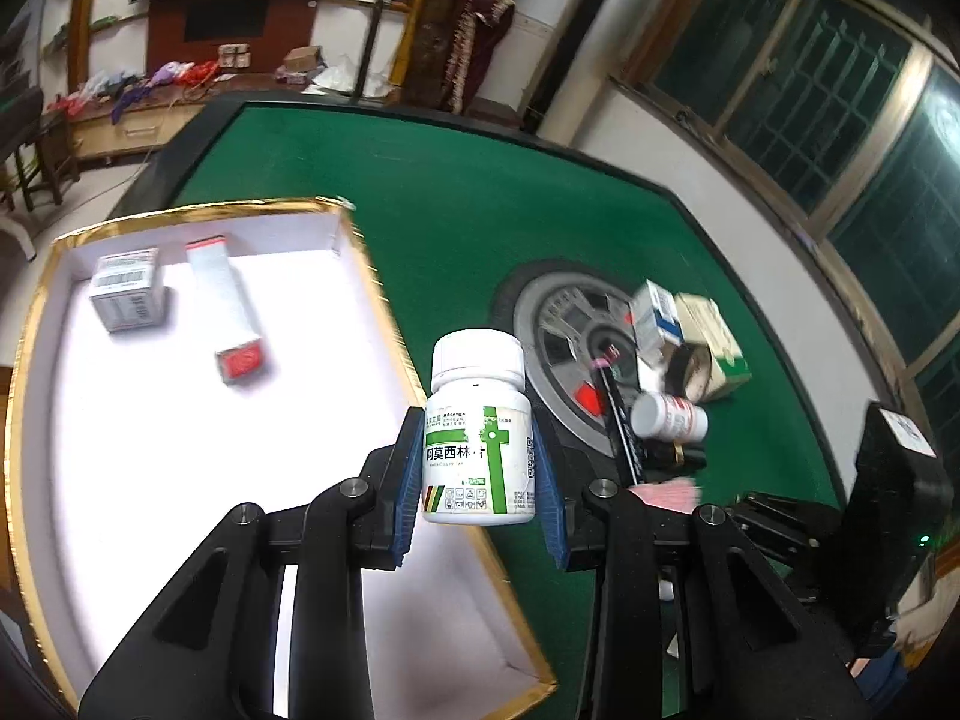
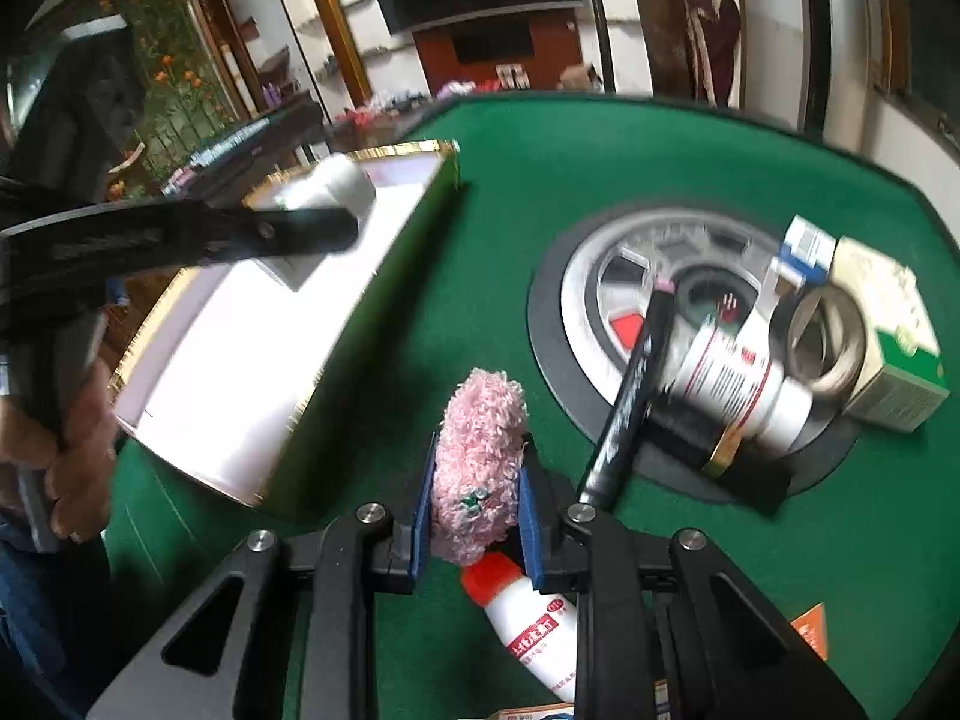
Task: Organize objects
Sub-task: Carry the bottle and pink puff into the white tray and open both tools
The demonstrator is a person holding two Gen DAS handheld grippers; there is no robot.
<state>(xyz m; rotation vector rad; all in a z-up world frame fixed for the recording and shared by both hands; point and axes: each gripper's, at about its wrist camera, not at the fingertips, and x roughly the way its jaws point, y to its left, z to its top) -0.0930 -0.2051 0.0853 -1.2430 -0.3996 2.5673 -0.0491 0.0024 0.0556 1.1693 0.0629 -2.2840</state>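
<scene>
My left gripper (image 1: pixel 477 456) is shut on an upright white medicine bottle (image 1: pixel 477 372) with a green cross label, held above the right rim of the gold-edged white box (image 1: pixel 372 276). The right wrist view shows that box (image 2: pixel 360 312) at the left, with the left gripper's finger and its blurred bottle (image 2: pixel 336 186) over it. My right gripper (image 2: pixel 480 450) is shut on a pink fluffy item (image 2: pixel 480 414), low over the green table (image 2: pixel 600 168). Both blue pads press into the fluff.
In the box lie a small grey carton (image 1: pixel 127 288) and a long white carton with red ends (image 1: pixel 225 312). On the round hub (image 2: pixel 606 276) sit a lying bottle (image 2: pixel 738 378), tape roll (image 2: pixel 828 342), cartons (image 2: pixel 894 336) and a black pen (image 2: pixel 630 396). A red-capped bottle (image 2: pixel 528 618) lies under my right gripper.
</scene>
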